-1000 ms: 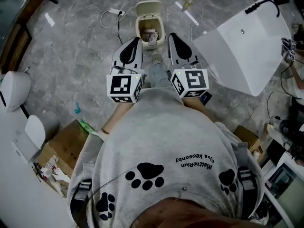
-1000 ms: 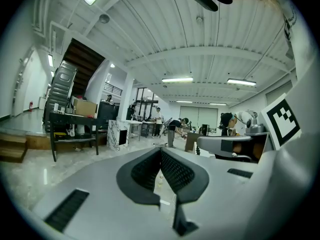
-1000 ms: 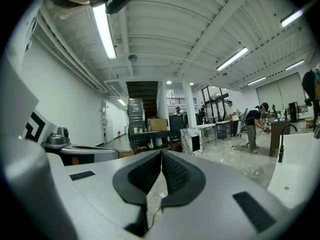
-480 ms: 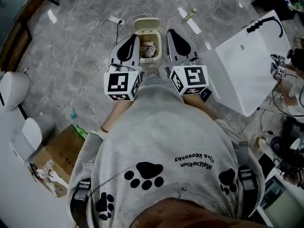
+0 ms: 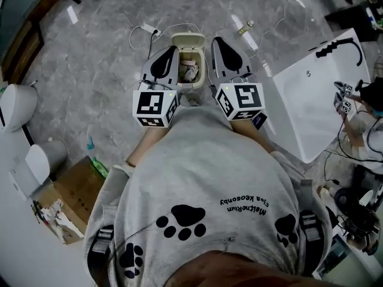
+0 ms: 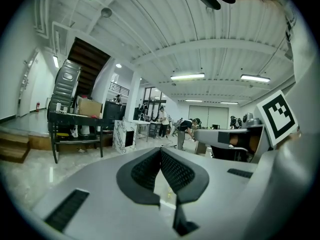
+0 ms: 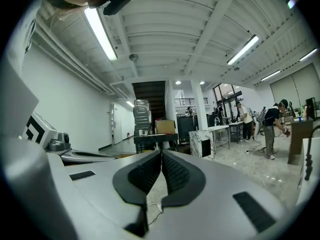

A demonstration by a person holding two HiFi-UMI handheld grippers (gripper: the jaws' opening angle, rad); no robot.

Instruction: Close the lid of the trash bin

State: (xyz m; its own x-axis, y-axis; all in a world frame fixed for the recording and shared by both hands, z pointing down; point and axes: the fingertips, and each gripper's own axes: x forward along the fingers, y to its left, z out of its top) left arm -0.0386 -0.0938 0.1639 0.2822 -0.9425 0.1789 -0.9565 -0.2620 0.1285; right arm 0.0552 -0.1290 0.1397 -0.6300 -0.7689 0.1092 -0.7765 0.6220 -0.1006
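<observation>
A small cream trash bin point(image 5: 190, 81) stands on the grey marble floor, with rubbish inside and its lid point(image 5: 188, 40) tipped open at the far side. In the head view my left gripper point(image 5: 173, 50) hangs over the bin's left rim and my right gripper point(image 5: 216, 42) over its right rim, both high above it and level. Each has its jaws shut with nothing between them, as the left gripper view point(image 6: 160, 152) and right gripper view point(image 7: 161, 154) show. Both of those views look out across the room, so the bin is hidden from them.
A white cable and plug point(image 5: 149, 30) lie just beyond the bin, a small bottle point(image 5: 246, 26) to its far right. A large white panel point(image 5: 311, 100) lies on the right, a cardboard box point(image 5: 72, 193) and white rounded units point(image 5: 15, 103) on the left. People point(image 6: 186, 129) stand far off.
The person has walked towards the bin: it has come from ahead of the gripper tips to between the two grippers. Both grippers stayed shut and side by side.
</observation>
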